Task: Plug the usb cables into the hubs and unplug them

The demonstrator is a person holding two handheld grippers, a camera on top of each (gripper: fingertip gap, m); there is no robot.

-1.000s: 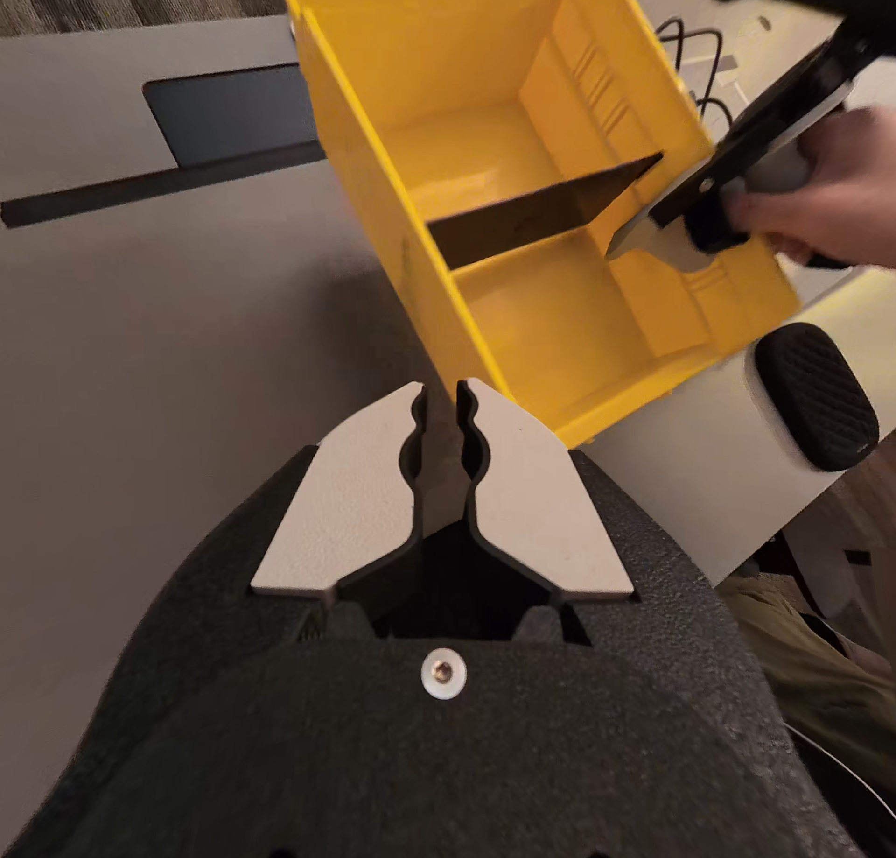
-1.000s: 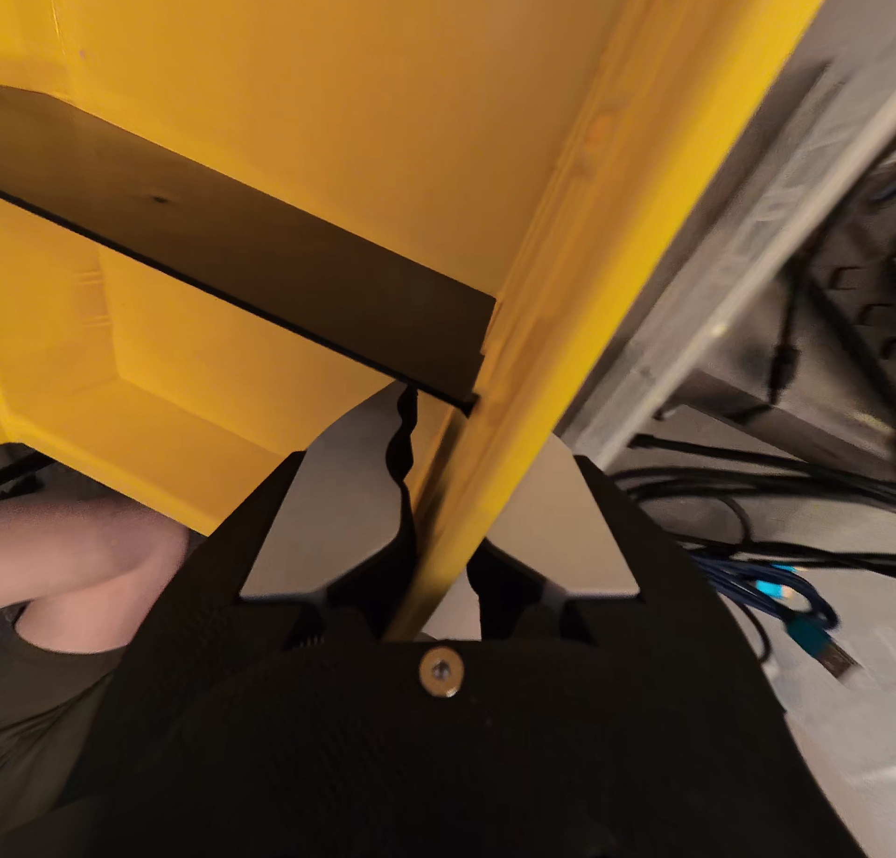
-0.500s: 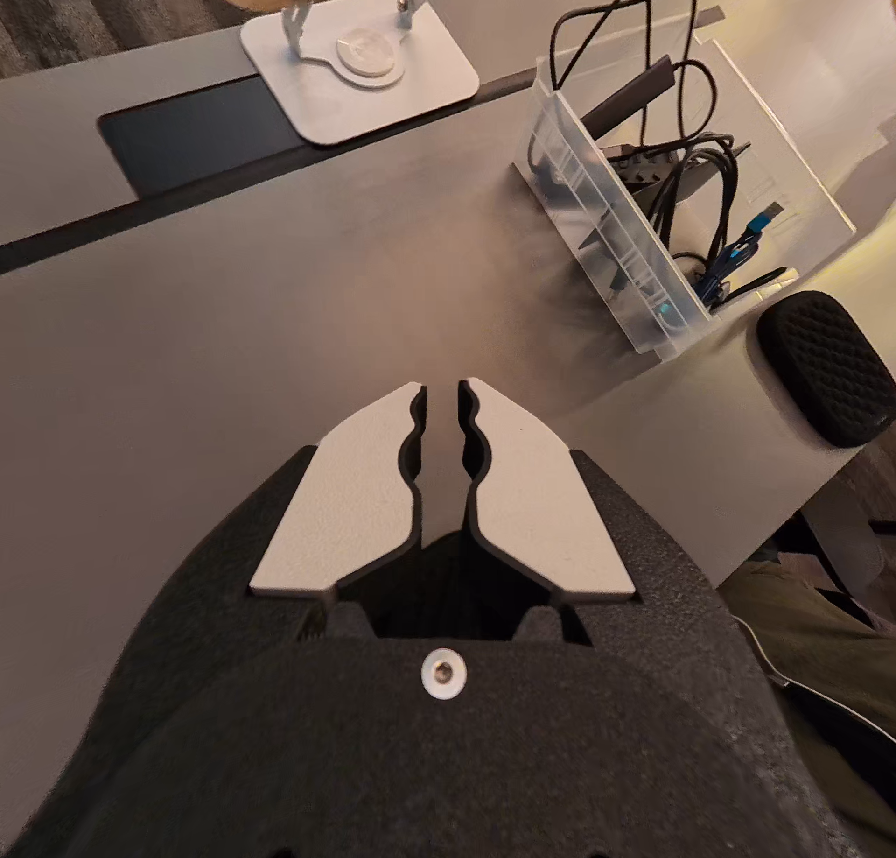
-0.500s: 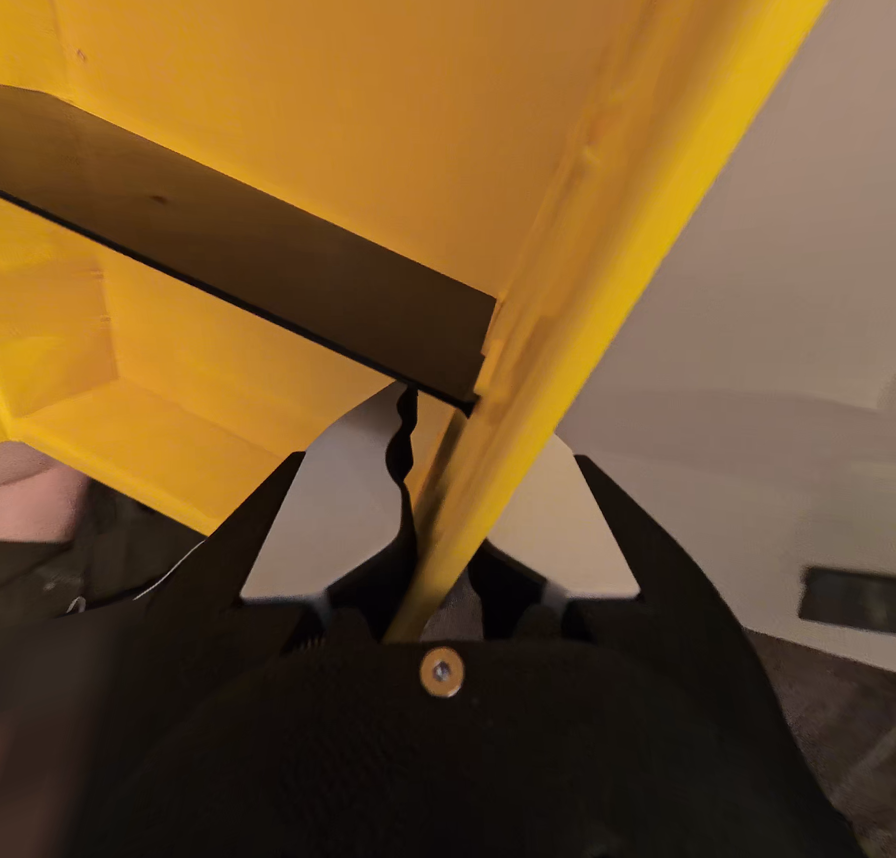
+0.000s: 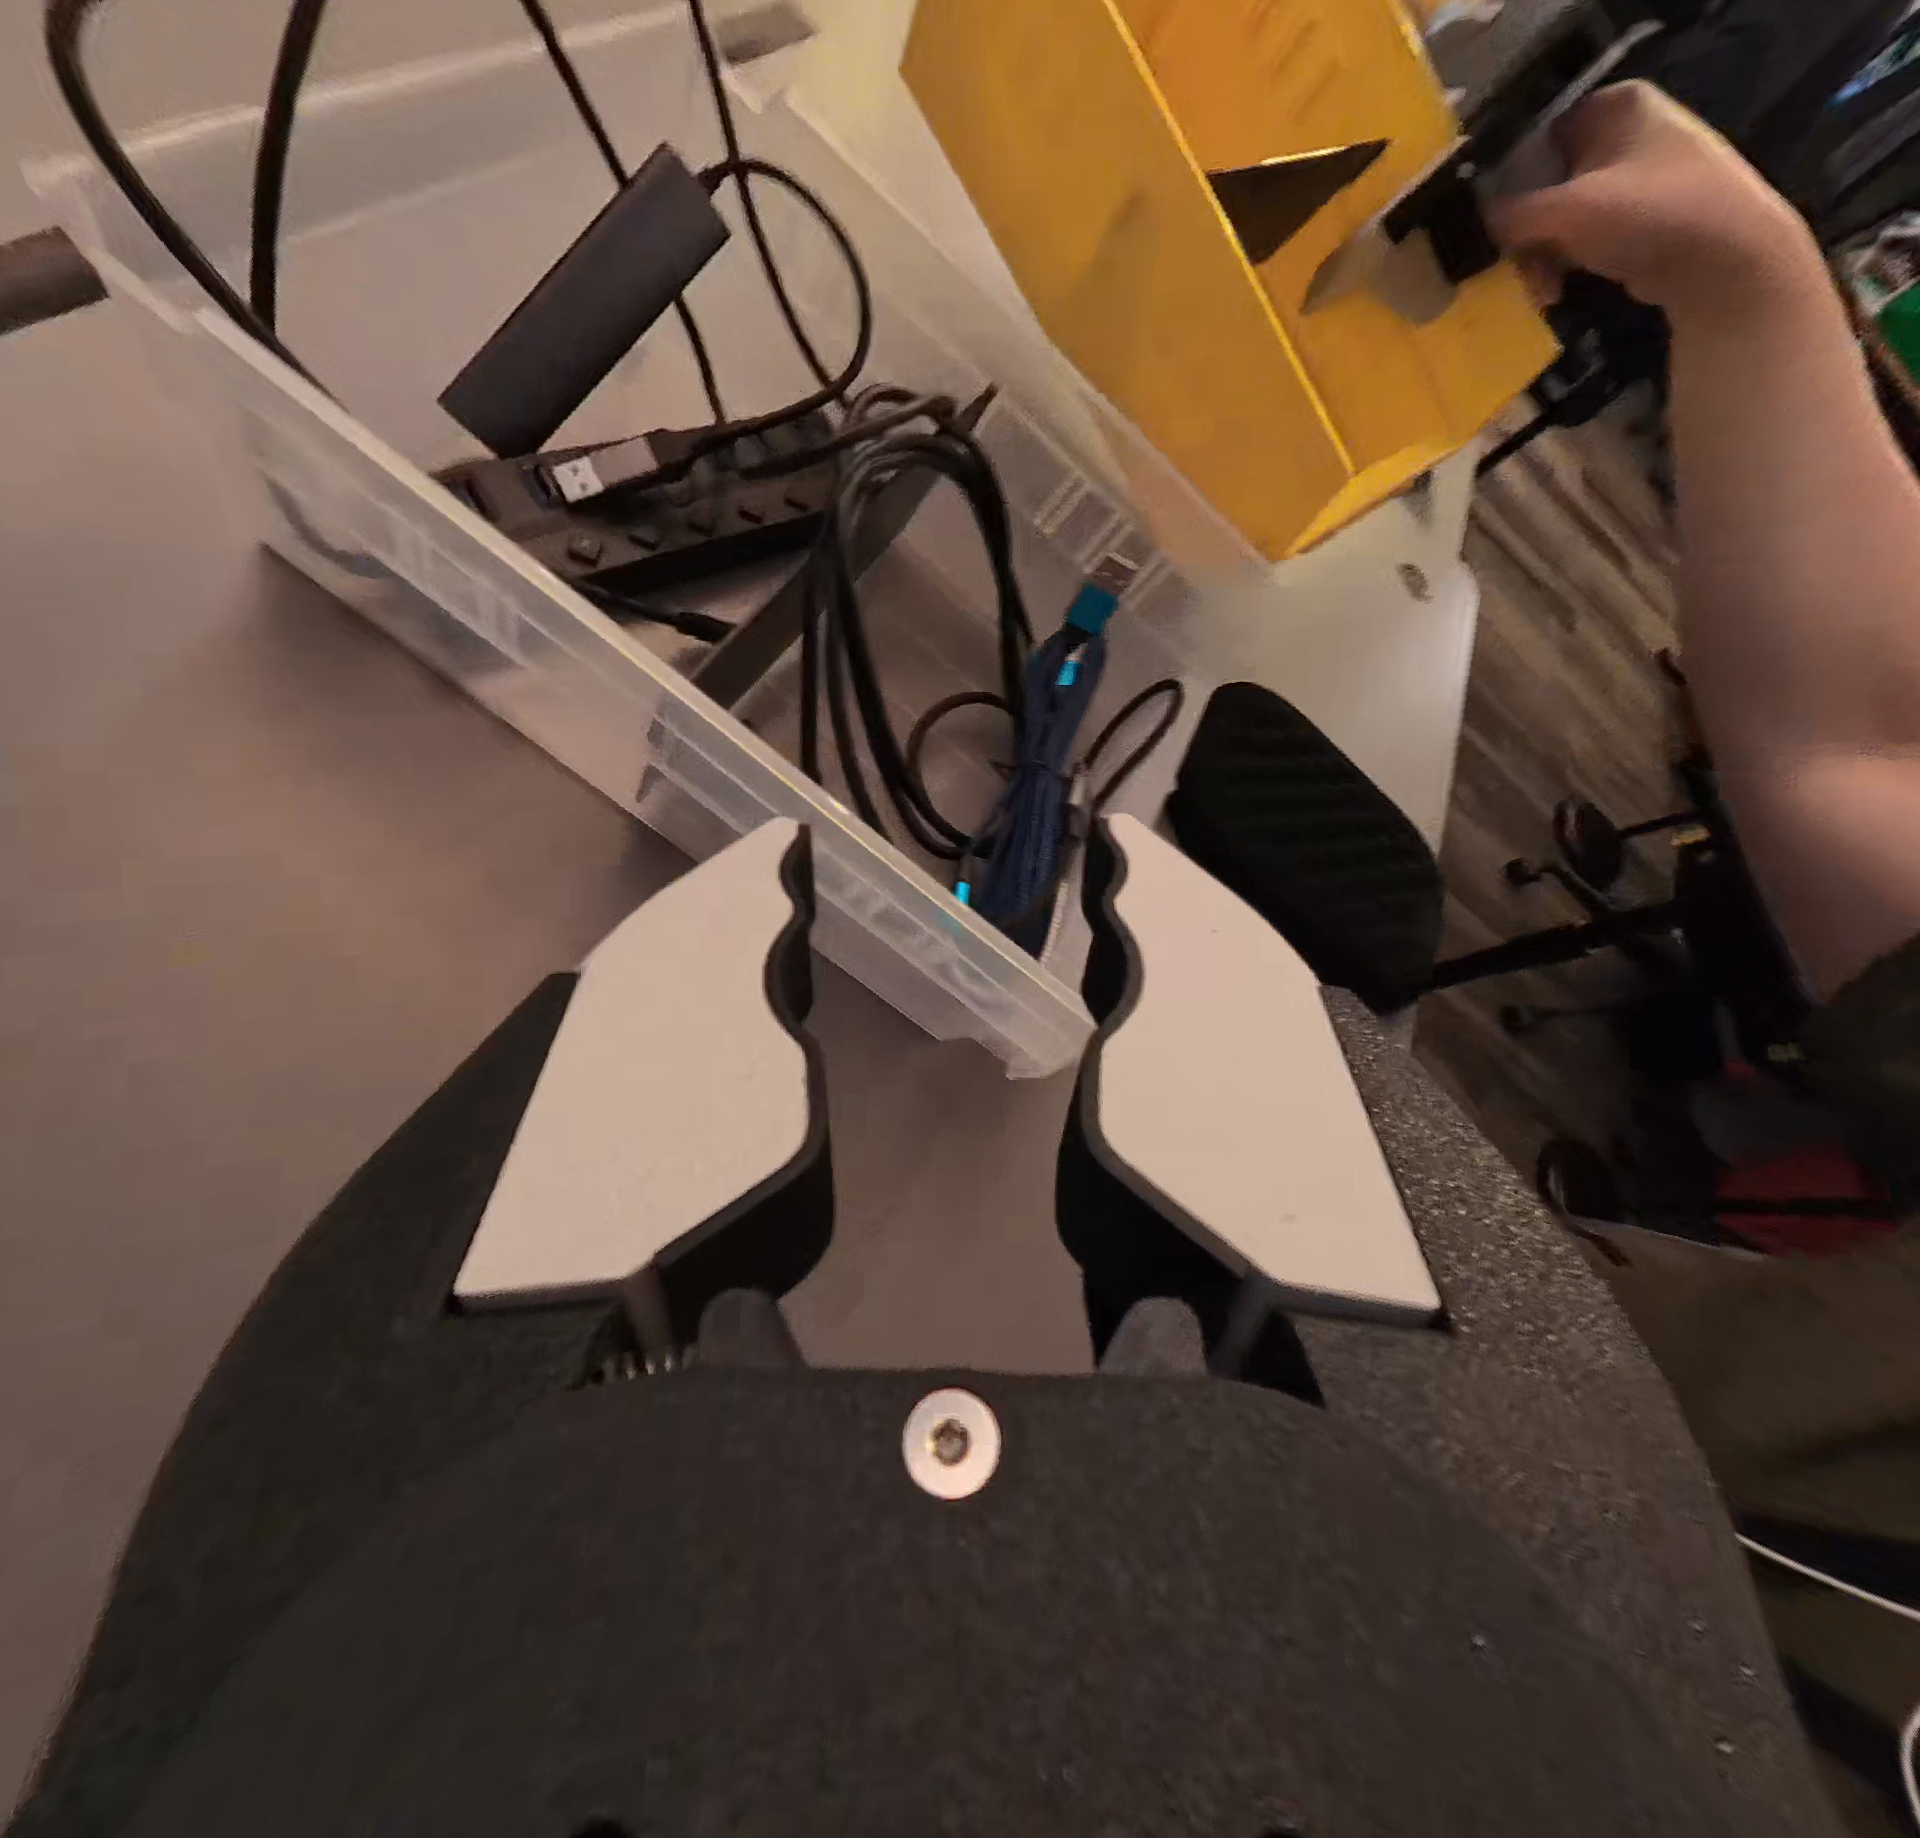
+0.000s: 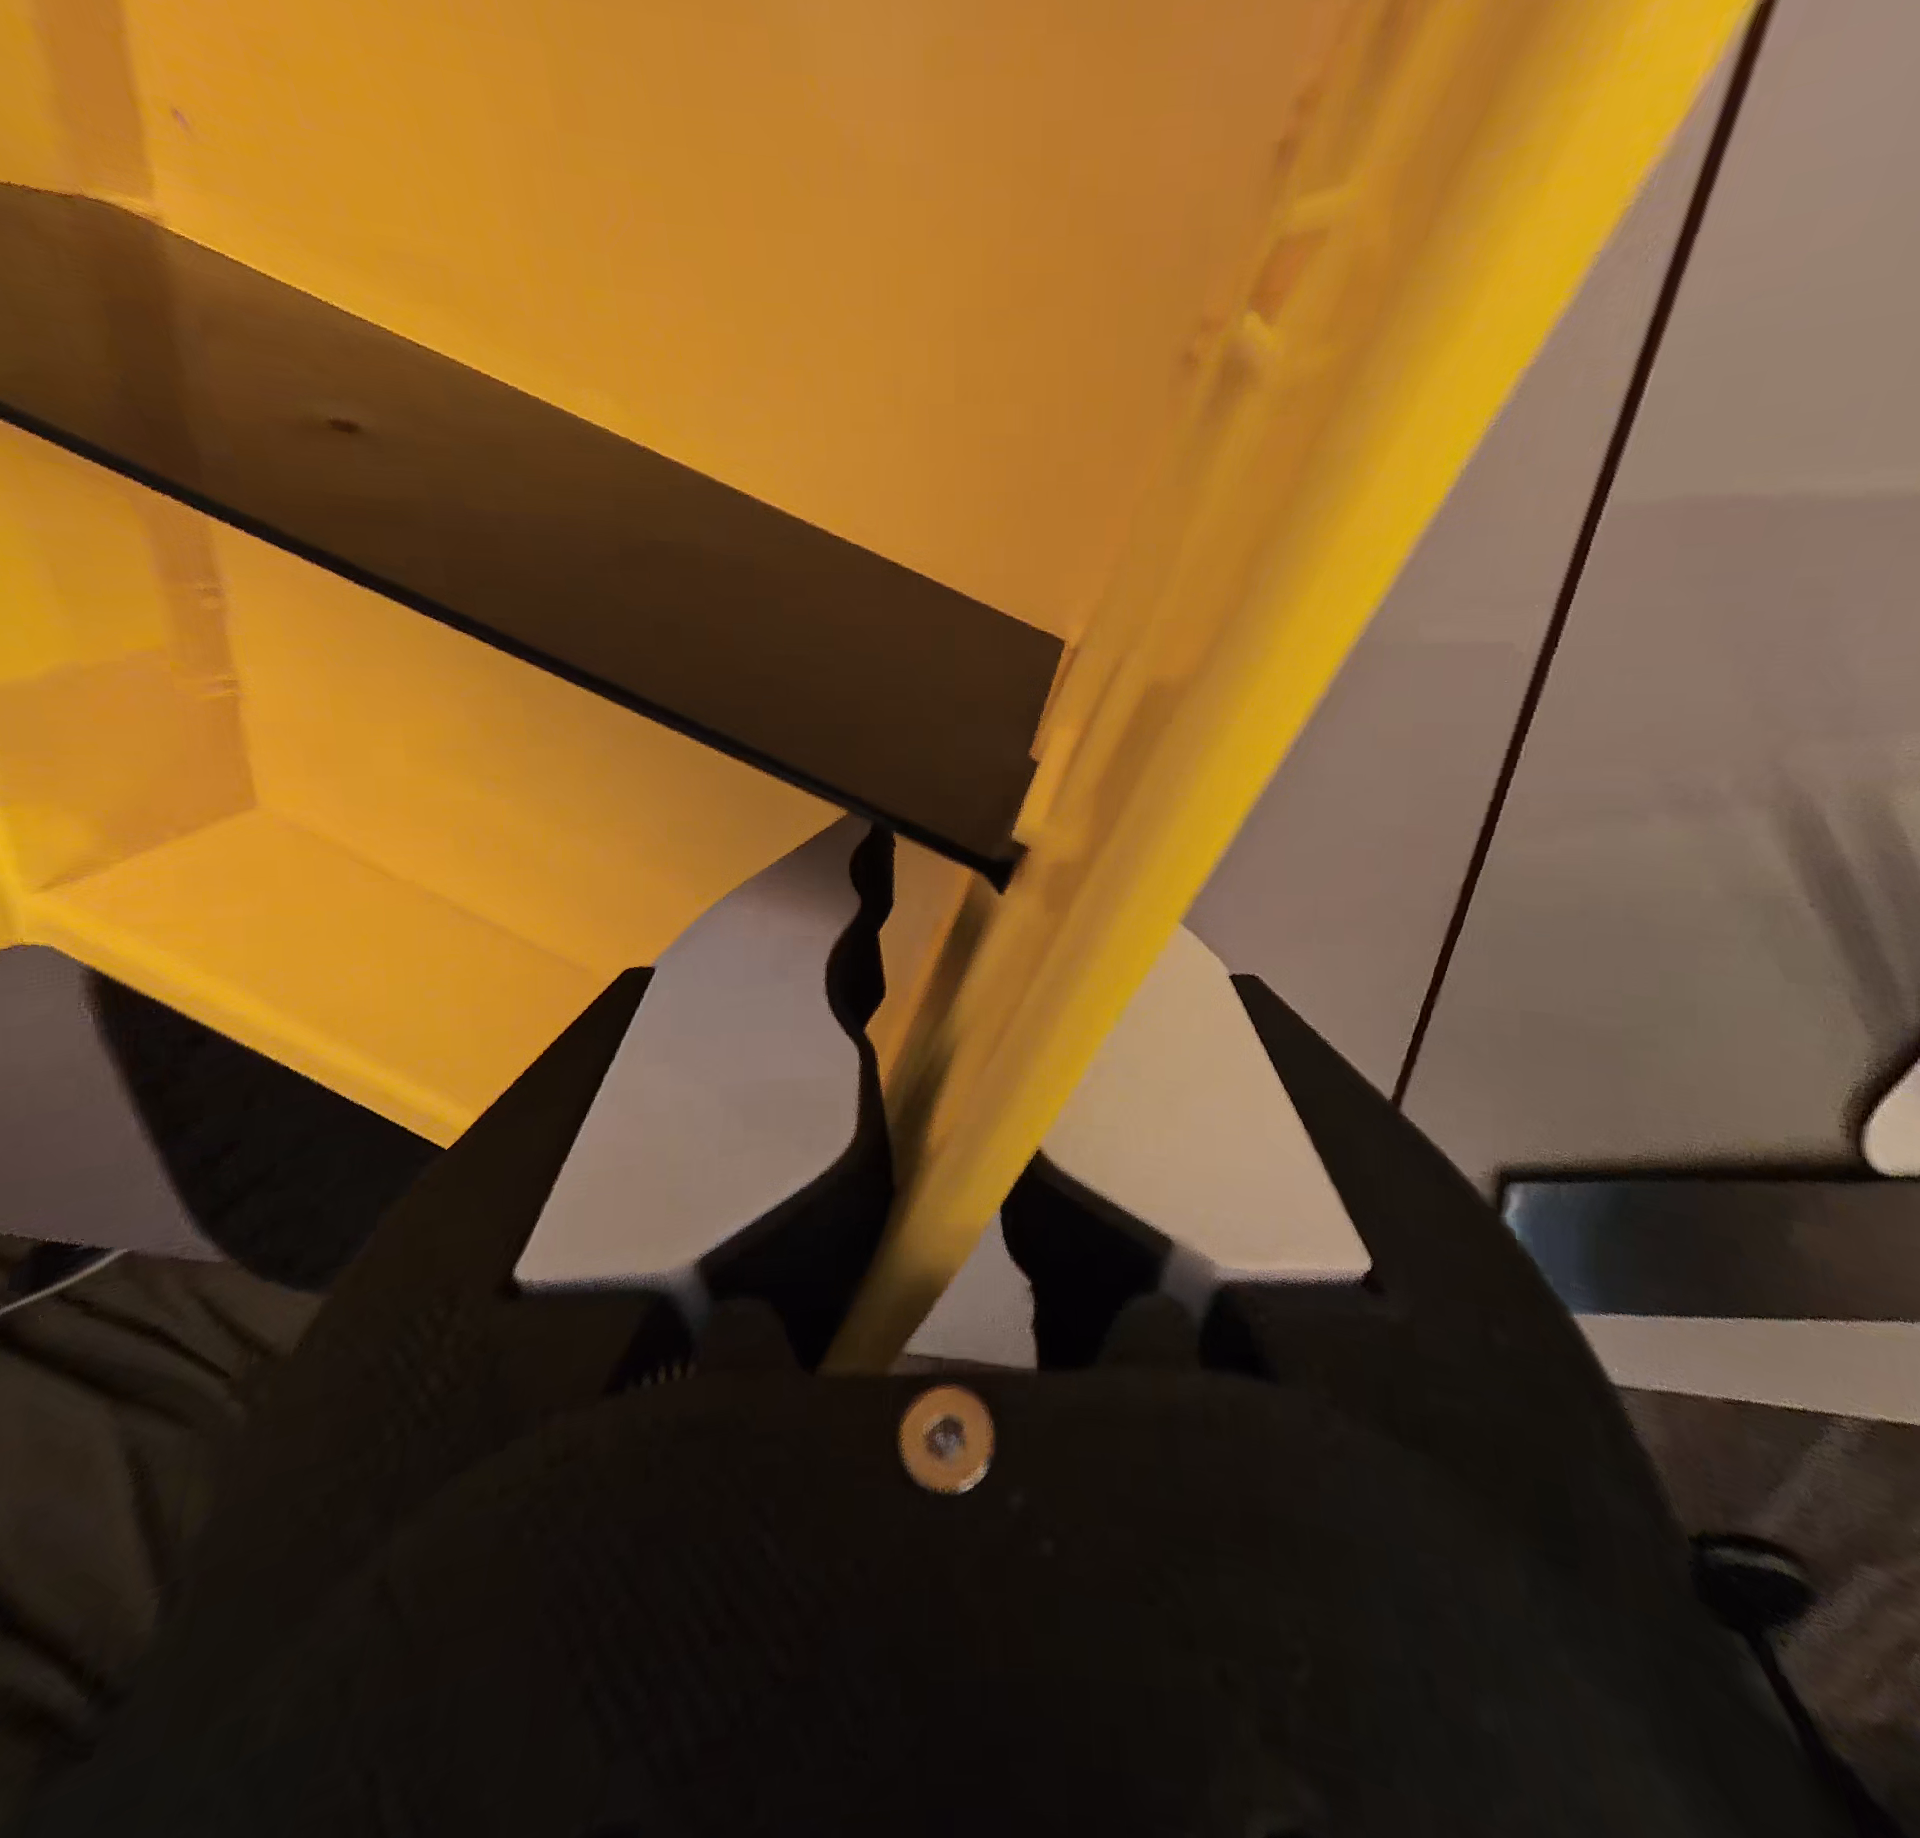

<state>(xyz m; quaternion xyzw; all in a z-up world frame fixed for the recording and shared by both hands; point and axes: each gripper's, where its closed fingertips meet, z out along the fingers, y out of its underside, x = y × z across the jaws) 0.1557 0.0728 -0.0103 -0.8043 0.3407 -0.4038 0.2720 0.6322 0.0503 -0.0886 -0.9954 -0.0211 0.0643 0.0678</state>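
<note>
My left gripper (image 5: 945, 843) hangs with jaws apart over the clear bin's (image 5: 665, 718) near corner — cables (image 5: 904, 645) and hubs (image 5: 675, 510) inside, just ahead. My right gripper (image 6: 977, 915) is clamped on the yellow bin's (image 6: 1143, 853) wall.

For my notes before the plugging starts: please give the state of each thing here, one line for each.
Left gripper: jaws open, empty.
Right gripper: shut on yellow bin wall.
Yellow bin: lifted, tilted, empty.
Clear tray: on table, holds hubs and cables.
Blue cable: coiled, unplugged.
Black hub: leaning in tray.
</note>
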